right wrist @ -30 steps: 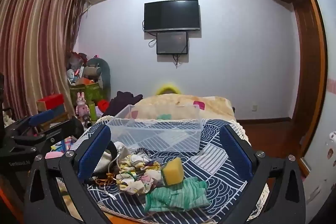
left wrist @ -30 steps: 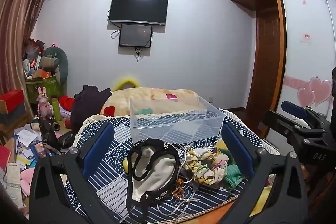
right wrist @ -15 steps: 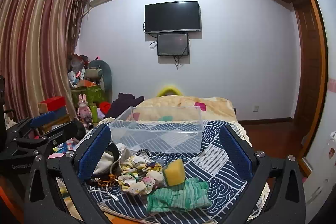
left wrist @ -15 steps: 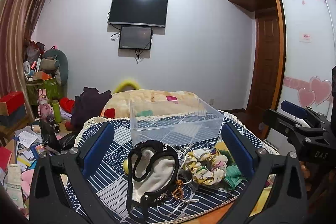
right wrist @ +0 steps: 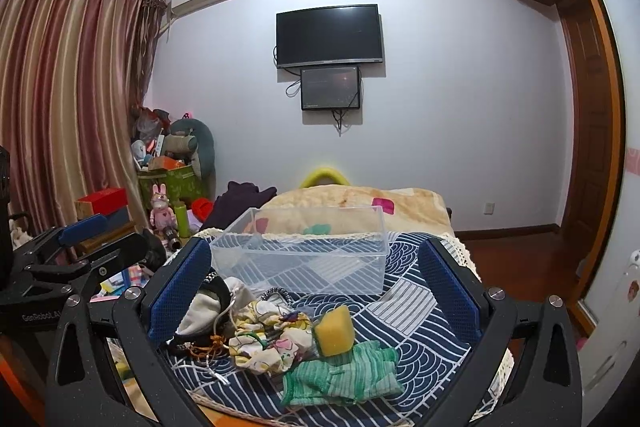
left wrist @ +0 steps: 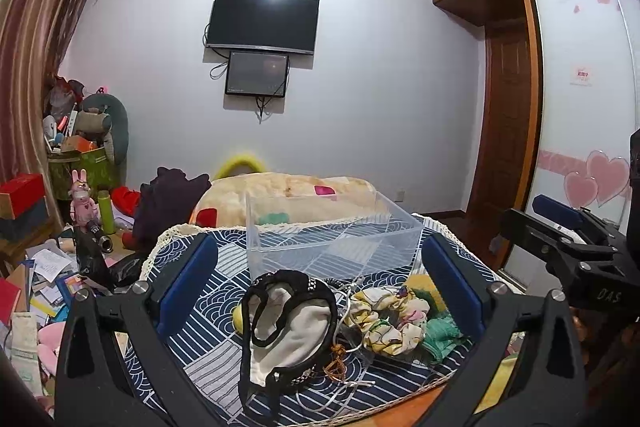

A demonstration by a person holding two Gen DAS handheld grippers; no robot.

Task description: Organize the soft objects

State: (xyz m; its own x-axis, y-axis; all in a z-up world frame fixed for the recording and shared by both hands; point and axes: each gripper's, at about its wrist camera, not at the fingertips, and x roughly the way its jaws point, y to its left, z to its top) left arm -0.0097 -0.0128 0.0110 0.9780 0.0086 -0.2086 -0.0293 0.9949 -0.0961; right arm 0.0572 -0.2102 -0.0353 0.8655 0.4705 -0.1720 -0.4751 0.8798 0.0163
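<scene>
A heap of soft things lies on the blue patterned cloth [left wrist: 208, 303]: a black-and-white cloth item [left wrist: 288, 323], a floral scrunchie [left wrist: 388, 315], a green knit cloth [right wrist: 344, 375] and a yellow sponge [right wrist: 334, 331] on top of it. A clear plastic bin [left wrist: 332, 239] stands empty just behind the heap; it also shows in the right wrist view [right wrist: 304, 255]. My left gripper [left wrist: 320, 279] is open and empty, held above the black-and-white item. My right gripper [right wrist: 316, 287] is open and empty, above the sponge and scrunchie [right wrist: 272, 339].
Thin cords [left wrist: 344, 359] are tangled in the heap. A bed with a beige blanket [left wrist: 292, 199] lies behind the bin. Clutter and toys [left wrist: 84, 211] fill the floor at the left. A wardrobe door [left wrist: 580, 131] is at the right.
Both grippers have risen and tilted slightly, so the scene sits a little lower in both views. Nothing on the cloth has moved.
</scene>
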